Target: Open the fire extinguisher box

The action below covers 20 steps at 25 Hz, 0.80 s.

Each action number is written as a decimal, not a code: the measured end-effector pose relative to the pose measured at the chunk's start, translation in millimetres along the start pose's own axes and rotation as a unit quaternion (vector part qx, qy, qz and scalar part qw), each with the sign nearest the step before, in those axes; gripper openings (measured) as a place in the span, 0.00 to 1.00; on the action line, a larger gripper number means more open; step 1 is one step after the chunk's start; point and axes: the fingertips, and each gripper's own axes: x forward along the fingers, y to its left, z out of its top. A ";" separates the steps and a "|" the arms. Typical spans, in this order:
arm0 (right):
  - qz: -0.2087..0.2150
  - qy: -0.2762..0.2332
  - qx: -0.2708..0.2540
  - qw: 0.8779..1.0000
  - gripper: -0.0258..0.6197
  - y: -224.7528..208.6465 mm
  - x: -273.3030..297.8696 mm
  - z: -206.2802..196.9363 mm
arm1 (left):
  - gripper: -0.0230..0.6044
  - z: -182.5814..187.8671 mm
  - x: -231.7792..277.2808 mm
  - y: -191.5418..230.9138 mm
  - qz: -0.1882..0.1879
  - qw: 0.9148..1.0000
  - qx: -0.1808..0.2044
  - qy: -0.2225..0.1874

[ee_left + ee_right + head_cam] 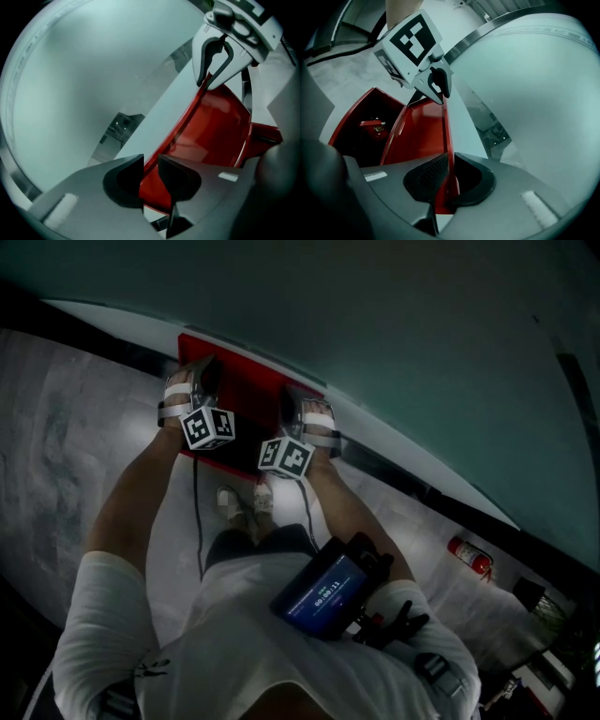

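A red fire extinguisher box [246,395] stands on the floor against the pale wall. Its red lid [422,131] is raised, and both grippers hold its top edge. My left gripper [150,176] is shut on the lid's rim [187,117], near the left end [202,371]. My right gripper [450,176] clamps the thin lid edge between its pads, further right [298,404]. Each gripper shows in the other's view, the right gripper [213,61] and the left gripper [438,86], both on the same edge. Inside the box lies a red extinguisher [370,126].
A pale green wall [394,324] rises behind the box, with a dark skirting strip [412,488] at its foot. A second red extinguisher [469,557] lies on the grey floor to the right. A black cable [197,512] runs along the floor by the person's shoes [246,505].
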 end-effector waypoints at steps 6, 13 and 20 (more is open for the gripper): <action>-0.005 -0.031 0.082 0.996 0.06 -13.5 -20.7 9.3 | 0.05 -0.3 -51.2 22.8 0.038 0.993 -0.109 0.003; 0.050 -0.105 0.262 0.958 0.06 -18.9 -51.2 41.3 | 0.04 -36.2 -122.4 41.0 0.067 0.957 -0.283 0.006; 0.106 -0.167 0.401 0.895 0.06 -12.2 -117.3 64.4 | 0.04 -46.6 -219.8 36.3 0.102 0.921 -0.375 -0.019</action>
